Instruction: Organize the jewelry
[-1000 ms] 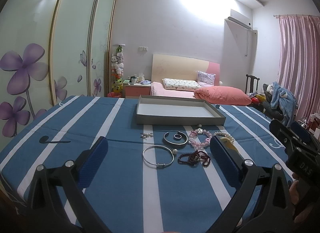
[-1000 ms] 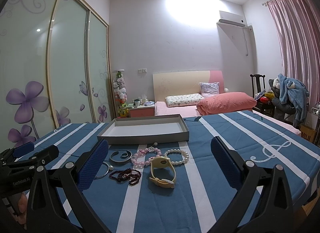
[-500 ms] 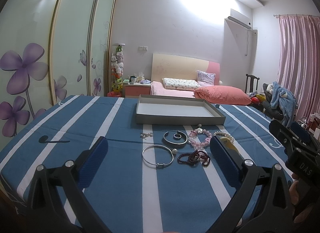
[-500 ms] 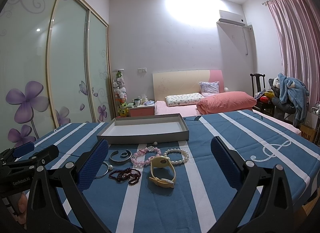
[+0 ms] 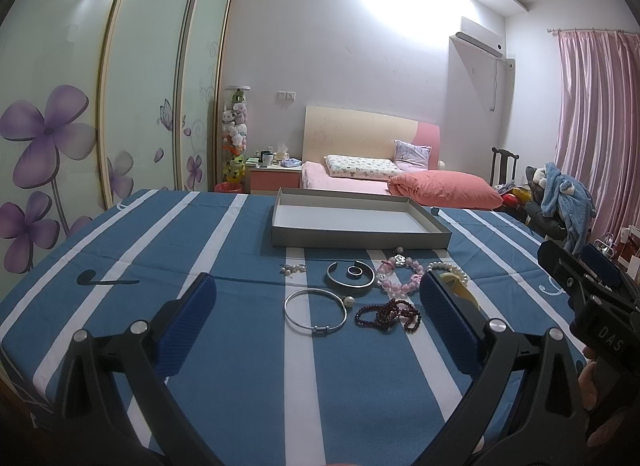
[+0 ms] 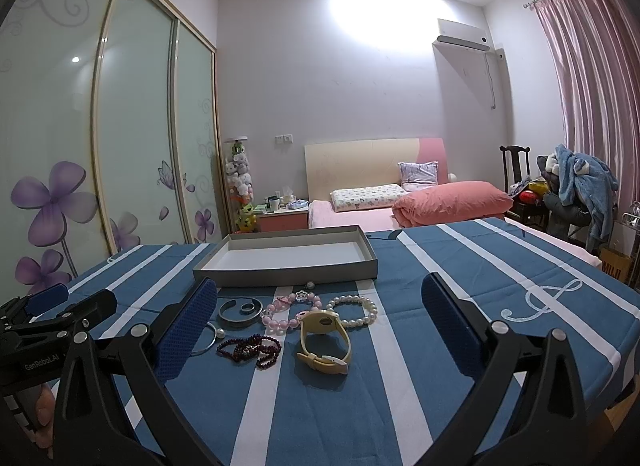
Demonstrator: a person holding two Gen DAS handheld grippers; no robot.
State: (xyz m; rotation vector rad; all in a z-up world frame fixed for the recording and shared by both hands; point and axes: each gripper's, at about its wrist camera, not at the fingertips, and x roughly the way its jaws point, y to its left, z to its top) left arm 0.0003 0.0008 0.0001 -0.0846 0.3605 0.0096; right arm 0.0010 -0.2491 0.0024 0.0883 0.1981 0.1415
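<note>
Jewelry lies in a cluster on the blue striped cloth in front of an empty grey tray [image 5: 360, 236] [image 6: 288, 268]. There is a thin silver bangle [image 5: 315, 309], a dark cuff bracelet [image 5: 349, 282] [image 6: 239, 312] with a ring [image 5: 354, 271] inside, a dark red bead bracelet [image 5: 387, 314] [image 6: 250, 349], a pink bead bracelet [image 5: 398, 278] [image 6: 286, 312], a pearl bracelet [image 6: 354, 310] and a yellow watch [image 6: 324, 340]. My left gripper [image 5: 318, 326] is open and empty, just short of the bangle. My right gripper [image 6: 320, 330] is open and empty, near the watch.
The table [image 5: 224, 338] wears a blue cloth with white stripes. Small earrings [image 5: 293, 268] lie left of the cuff. A bed [image 6: 400, 205], a nightstand, a wardrobe with flower doors [image 5: 60, 137] and a chair with clothes [image 6: 568, 193] stand behind.
</note>
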